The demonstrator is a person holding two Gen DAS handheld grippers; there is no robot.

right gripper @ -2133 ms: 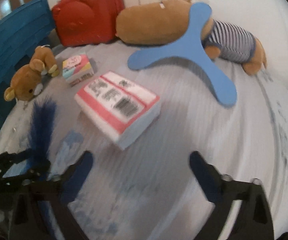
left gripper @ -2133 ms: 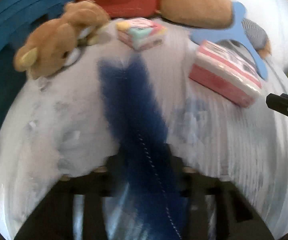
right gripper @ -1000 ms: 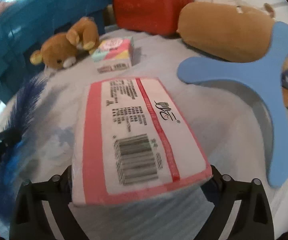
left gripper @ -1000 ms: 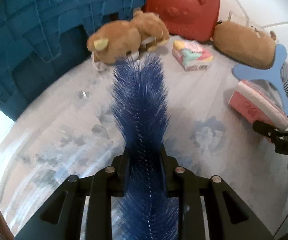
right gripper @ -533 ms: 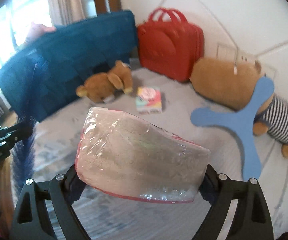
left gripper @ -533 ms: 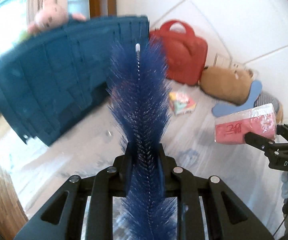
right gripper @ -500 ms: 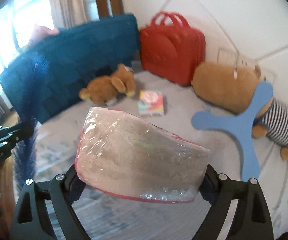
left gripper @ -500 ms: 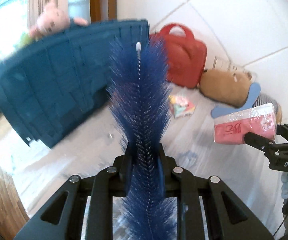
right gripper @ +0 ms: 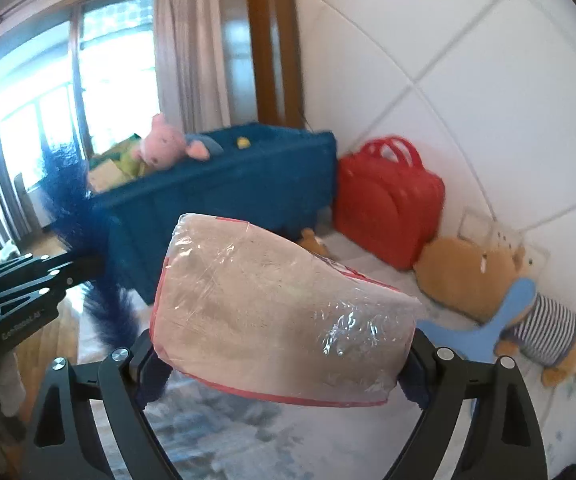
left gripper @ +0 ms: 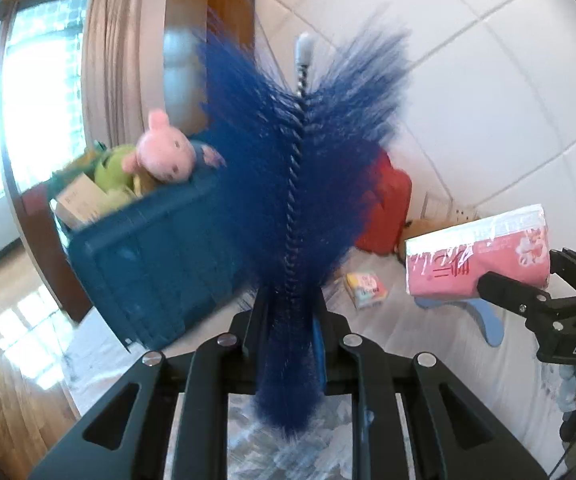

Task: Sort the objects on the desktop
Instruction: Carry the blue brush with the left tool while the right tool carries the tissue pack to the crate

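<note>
**A:** What do the fingers of each tool hold?

**B:** The left gripper has its fingers pressed together on the lower stem of a blue bristle brush, which stands upright out of the jaws, its twisted wire core ending in a pale tip. The right gripper has its fingers set wide and clamped on the two ends of a plastic-wrapped tissue pack, pink-edged, which lies crosswise between them.

**A:** Where are the two held things relative to the surface?

**B:** Both are in the air above the pale patterned tabletop. In the left wrist view the tissue pack appears at the right edge, held in the other tool; in the right wrist view the brush appears at the left edge.

**A:** What lies farther out?

**B:** A blue crate stands at the far left of the table. A pink pig plush, a green plush and a cardboard box show above its rim. Just right of the crate, against the white tiled wall, stands a red case with handles. A small brown plush is partly hidden behind the tissue pack.

**A:** And on the right side?

**B:** A large brown bear in a striped shirt lies near the wall, with a light blue three-armed toy resting against it. A small pastel packet lies on the table between the crate and that toy.
</note>
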